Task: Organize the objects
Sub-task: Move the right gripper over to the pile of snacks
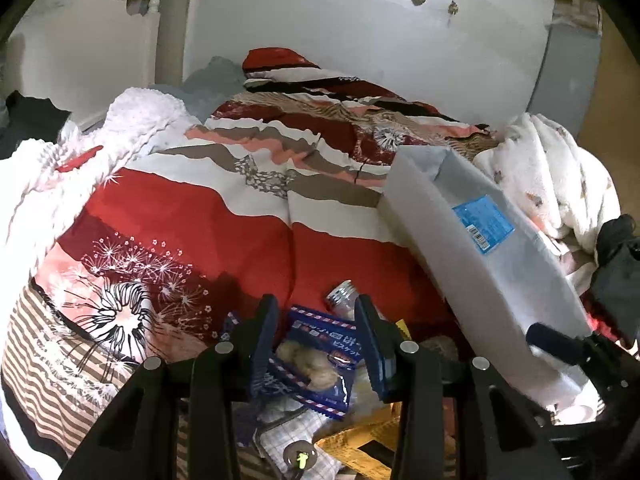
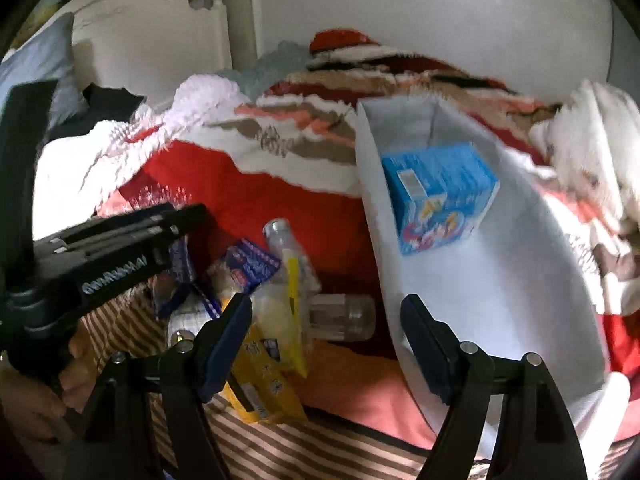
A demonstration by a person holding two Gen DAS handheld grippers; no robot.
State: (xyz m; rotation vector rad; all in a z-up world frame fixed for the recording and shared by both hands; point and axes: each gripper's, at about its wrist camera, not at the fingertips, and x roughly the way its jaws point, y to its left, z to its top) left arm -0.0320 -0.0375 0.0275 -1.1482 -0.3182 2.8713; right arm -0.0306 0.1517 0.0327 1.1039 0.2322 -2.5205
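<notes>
Two grippers work over a bed covered by a red, white and brown patterned quilt (image 1: 224, 216), where I am sorting loose items into a white storage bin (image 2: 500, 288). My left gripper (image 1: 316, 344) pinches a blue biscuit packet (image 1: 316, 356) with Japanese lettering, its dark blue pads (image 1: 262, 344) pressed against the wrapper on both sides; the packet sits tilted between them above the pile. In the right wrist view the same left gripper (image 2: 182, 258) enters from the left, with a hand (image 2: 28, 400) on its grip at the lower left edge. My right gripper (image 2: 326, 344) stands spread wide, nothing between its fingers, hovering over the gap between the pile and the bin.

The bin lies on the quilt to the right of the pile, its near side wall close to the right gripper's right finger. Inside it, toward the far end, rests a light blue carton (image 2: 440, 196) with cartoon print. The pile holds a yellow packet (image 2: 264, 388), a clear plastic bottle (image 2: 292, 252) and a clear jar (image 2: 344, 316) lying on its side, just beside the bin's wall. A white fluffy blanket (image 1: 80, 152) is bunched at the left, another pale blanket (image 1: 552, 176) at the right, and a white headboard (image 2: 152, 36) stands against the wall behind.
</notes>
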